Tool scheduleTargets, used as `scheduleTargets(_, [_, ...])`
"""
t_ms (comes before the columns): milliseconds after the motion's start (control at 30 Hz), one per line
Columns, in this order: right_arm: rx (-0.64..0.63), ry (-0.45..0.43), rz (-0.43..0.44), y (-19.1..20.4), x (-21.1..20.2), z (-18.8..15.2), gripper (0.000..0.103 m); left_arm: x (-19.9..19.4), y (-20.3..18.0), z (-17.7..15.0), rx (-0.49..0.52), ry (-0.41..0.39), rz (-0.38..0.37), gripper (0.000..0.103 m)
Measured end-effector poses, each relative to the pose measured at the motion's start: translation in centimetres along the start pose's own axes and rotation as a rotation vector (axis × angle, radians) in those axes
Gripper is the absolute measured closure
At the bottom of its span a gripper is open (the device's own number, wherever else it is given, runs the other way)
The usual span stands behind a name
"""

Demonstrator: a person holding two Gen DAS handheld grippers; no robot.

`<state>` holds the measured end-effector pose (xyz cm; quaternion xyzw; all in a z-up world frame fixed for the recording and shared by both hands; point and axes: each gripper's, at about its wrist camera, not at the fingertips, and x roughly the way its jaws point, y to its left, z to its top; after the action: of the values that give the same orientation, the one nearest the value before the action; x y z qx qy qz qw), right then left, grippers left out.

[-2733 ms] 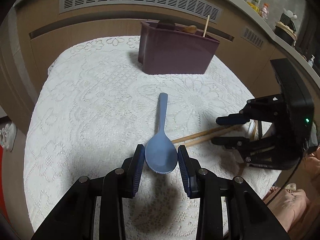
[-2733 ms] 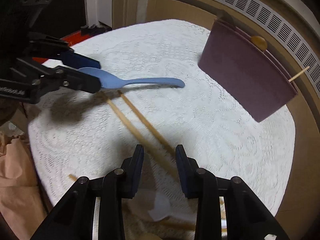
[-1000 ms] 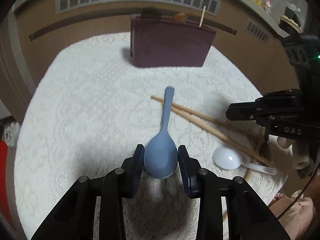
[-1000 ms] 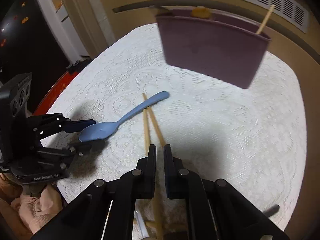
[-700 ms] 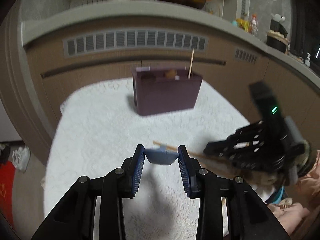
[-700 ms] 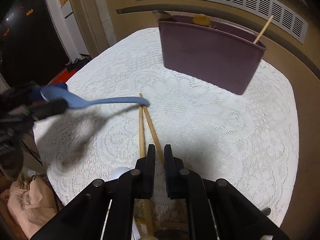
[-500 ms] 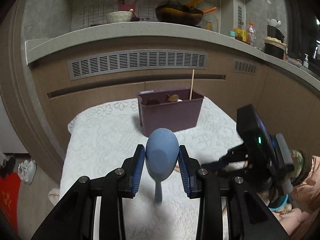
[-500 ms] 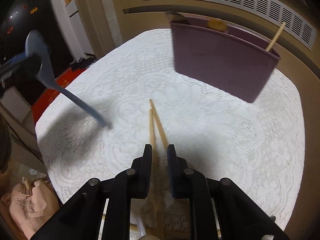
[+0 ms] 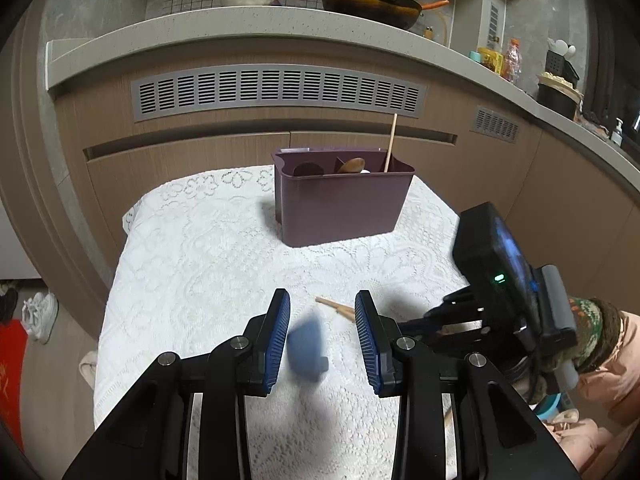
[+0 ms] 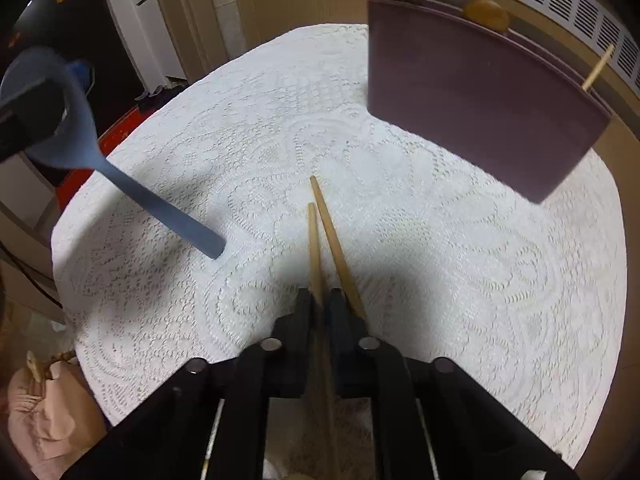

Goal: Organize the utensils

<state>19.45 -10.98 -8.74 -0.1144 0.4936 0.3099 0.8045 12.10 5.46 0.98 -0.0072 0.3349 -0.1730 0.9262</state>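
light: dim indoor, overhead; shadows: soft on tablecloth [image 9: 208,264]; blur: blue spoon [image 9: 306,354]; edges: fisheye-bent, dark

Utensil holder [image 9: 344,204] at the tablecloth's [image 9: 192,264] far edge, two chopsticks [image 10: 320,236] on the cloth before it.

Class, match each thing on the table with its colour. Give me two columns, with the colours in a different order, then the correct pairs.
Things:
1. spoon
2. utensil holder
3. chopsticks
4. tablecloth

Colours:
a. white
b. pale wood
c. blue
d. dark purple

Pairs: 1-c, 2-d, 3-b, 4-a
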Motion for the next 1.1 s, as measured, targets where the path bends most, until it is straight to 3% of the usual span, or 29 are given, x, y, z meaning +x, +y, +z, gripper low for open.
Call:
scheduleTargets(167, [0.085, -0.082, 0.020, -1.6, -3.7, -1.8, 0.096, -0.8, -1.0, -0.1, 0.025, -0.013, -0.006, 0.070])
scheduleTargets(333, [0.142, -0.148, -0.021, -3.3, -6.7, -3.8, 0.096, -0.8, -1.1, -0.1, 0.029, 0.004, 0.009, 0.071])
scheduleTargets(533, [0.174, -0.161, -0.058, -4.6, -7.4, -4.6, 0.096, 4.6, -0.3, -0.7, -0.048, 0.231, -0.070, 0.068])
scheduleTargets(600, [0.179, -0.168, -0.064, -4.7, -7.3, -4.6, 0.096, 7.7, -0.3, -0.6, -0.133, 0.335, -0.142, 0.068])
scheduleTargets(667, [0.179, -0.180, -0.067, -4.7, -7.6, -4.7, 0.096, 10.2, -0.3, -0.5, -0.206, 0.422, -0.162, 0.068])
scheduleTargets(800, [0.173, -0.206, -0.090, -4.5, -8.2, -4.9, 0.096, 14.3, -1.0, 0.6, -0.269, 0.515, -0.093, 0.068])
scheduleTargets(933, [0.170, -0.233, -0.105, -4.7, -8.5, -5.2, 0.096, 17.3, -1.8, 1.3, -0.281, 0.546, 0.009, 0.068])
scheduleTargets(1100, [0.181, -0.254, -0.128, -5.2, -8.5, -5.6, 0.096, 18.9, -5.5, 2.0, -0.116, 0.489, 0.127, 0.068])
